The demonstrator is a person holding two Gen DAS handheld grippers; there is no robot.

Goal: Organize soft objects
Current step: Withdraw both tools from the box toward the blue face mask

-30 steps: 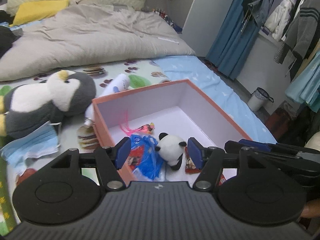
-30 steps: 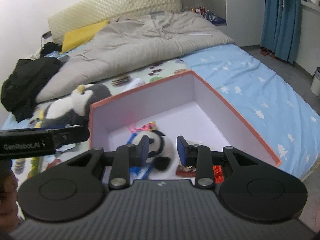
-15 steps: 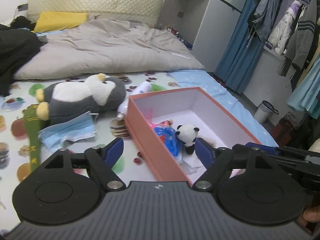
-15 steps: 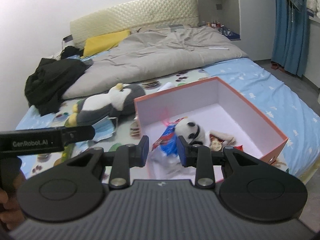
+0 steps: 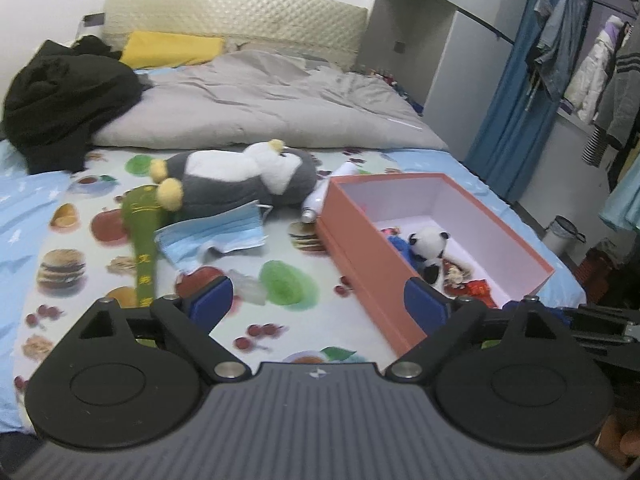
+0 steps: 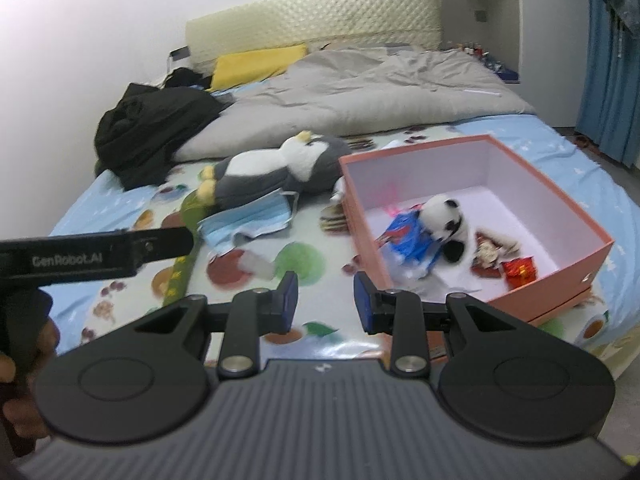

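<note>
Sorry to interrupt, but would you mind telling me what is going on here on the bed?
A person with a gripper in each hand is sorting soft things into the orange box. The panda plush and some wrappers already lie inside. The penguin plush and a blue face mask are on the sheet beside the box. The left gripper is empty, its jaws opening; the right gripper is partly open and holds nothing.
</note>
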